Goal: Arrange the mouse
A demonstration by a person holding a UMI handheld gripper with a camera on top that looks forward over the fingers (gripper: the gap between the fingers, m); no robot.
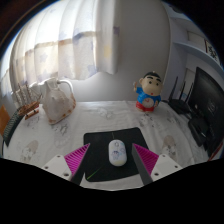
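Note:
A white computer mouse [117, 152] lies on a black mouse mat [100, 140] on a table with a light patterned cloth [60, 135]. My gripper [112, 160] is open, with its two pink-padded fingers [77, 158] at either side of the mouse. The mouse stands between the fingers with a gap at each side and rests on the mat.
A cartoon boy figure [150, 93] stands at the back right of the table. A beige cloth bag [57, 101] stands at the back left. A dark monitor [205, 103] is at the right. White curtains [90, 40] hang behind the table.

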